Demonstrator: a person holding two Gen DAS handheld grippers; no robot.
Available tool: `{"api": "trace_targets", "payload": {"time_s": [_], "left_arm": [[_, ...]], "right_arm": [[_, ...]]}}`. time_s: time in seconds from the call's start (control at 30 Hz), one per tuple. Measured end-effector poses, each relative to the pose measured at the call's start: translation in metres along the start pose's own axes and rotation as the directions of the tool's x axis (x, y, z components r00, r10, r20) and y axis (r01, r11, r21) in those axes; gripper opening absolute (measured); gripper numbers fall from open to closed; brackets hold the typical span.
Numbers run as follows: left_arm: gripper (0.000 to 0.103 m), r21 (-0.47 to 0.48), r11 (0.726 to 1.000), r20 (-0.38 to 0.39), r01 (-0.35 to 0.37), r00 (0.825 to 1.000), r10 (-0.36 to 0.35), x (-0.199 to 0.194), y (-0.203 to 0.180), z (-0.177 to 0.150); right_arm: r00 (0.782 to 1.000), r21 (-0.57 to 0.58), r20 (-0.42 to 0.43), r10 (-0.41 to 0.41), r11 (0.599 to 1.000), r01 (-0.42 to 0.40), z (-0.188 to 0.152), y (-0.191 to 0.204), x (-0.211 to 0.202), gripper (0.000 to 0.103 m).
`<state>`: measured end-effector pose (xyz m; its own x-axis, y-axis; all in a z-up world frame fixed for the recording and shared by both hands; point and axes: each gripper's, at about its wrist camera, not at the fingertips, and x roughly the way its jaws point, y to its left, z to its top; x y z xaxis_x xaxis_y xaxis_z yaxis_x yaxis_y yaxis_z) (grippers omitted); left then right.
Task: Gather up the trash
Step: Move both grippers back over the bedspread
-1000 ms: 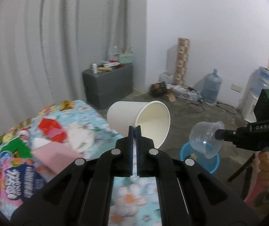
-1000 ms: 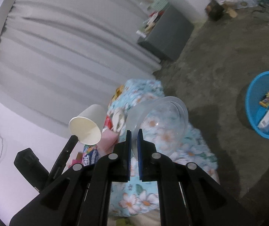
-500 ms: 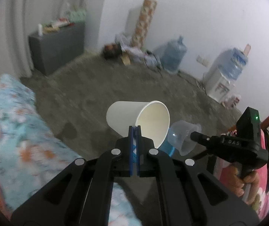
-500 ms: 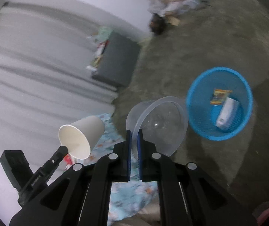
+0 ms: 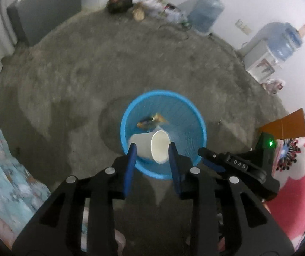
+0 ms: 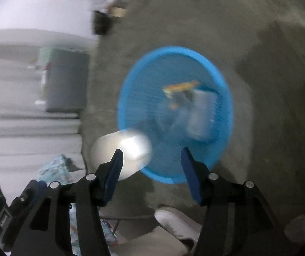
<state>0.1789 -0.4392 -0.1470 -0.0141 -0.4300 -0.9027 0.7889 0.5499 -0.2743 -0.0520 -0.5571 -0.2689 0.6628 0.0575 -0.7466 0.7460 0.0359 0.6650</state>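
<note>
Left claw: jaws opening, the pads no longer pressing on anything. The white paper cup sits between and just beyond the tips, on its side, mouth toward us, seemingly in free fall over the near part of the blue basket. Beyond the cup, down in the basket, a yellowish wrapper.

Right claw: jaws opening too, and wide, with nothing between the pads. We cannot pick out the clear plastic cup with certainty (that view is badly blurred); a faint translucent smear ahead of the tips, inside the basket, next to a pale carton, is probably it. From this side the paper cup shows off the left fingertip, at the basket's near rim.

Outward of both claws: bare concrete floor, a floral-covered bed to the left.

Risks, as we judge them:
- The paper cup falls close to the near rim; it could clip it and bounce out onto the floor.
- It is light and lying sideways, so it may roll if it lands outside.
- The two claws are close together; a collision could knock the cup aside.
</note>
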Motion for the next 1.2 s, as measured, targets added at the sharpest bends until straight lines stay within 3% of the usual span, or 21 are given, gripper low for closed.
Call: {"api": "trace_targets", "payload": {"time_s": [0.17, 0.37, 0.53, 0.73, 0.97, 1.1, 1.2], "left_arm": [[0.031, -0.001, 1.0, 0.034, 0.021, 0.999, -0.021, -0.022, 0.006, -0.008], [0.044, 0.03, 0.999, 0.158, 0.018, 0.987, -0.022, -0.092, 0.01, -0.02], [0.057, 0.034, 0.999, 0.263, -0.043, 0.964, 0.032, -0.16, 0.023, -0.049], [0.064, 0.003, 0.989, 0.381, -0.146, 0.915, 0.133, -0.234, 0.055, -0.099], [0.066, -0.091, 0.953, 0.489, -0.29, 0.82, 0.296, -0.292, 0.095, -0.165], [0.066, -0.189, 0.937, 0.523, -0.294, 0.777, 0.35, -0.315, 0.126, -0.205], [0.066, -0.276, 0.931, 0.558, -0.237, 0.75, 0.356, -0.326, 0.153, -0.232]], "right_arm": [[0.999, -0.022, 0.023, 0.032, 0.999, -0.031, -0.009, 0.008, -0.006, 0.055], [0.998, -0.215, 0.05, 0.028, 0.976, -0.017, -0.023, 0.063, -0.034, 0.058], [0.995, -0.392, 0.075, 0.063, 0.919, -0.029, -0.044, 0.12, -0.059, 0.07], [0.995, -0.564, 0.047, 0.09, 0.825, -0.048, -0.082, 0.181, -0.08, 0.073], [0.99, -0.668, -0.05, 0.132, 0.732, -0.131, -0.133, 0.236, -0.098, 0.073], [0.987, -0.717, -0.109, 0.121, 0.678, -0.162, -0.165, 0.266, -0.098, 0.073], [0.98, -0.736, -0.161, 0.117, 0.647, -0.198, -0.186, 0.284, -0.094, 0.073]]}}
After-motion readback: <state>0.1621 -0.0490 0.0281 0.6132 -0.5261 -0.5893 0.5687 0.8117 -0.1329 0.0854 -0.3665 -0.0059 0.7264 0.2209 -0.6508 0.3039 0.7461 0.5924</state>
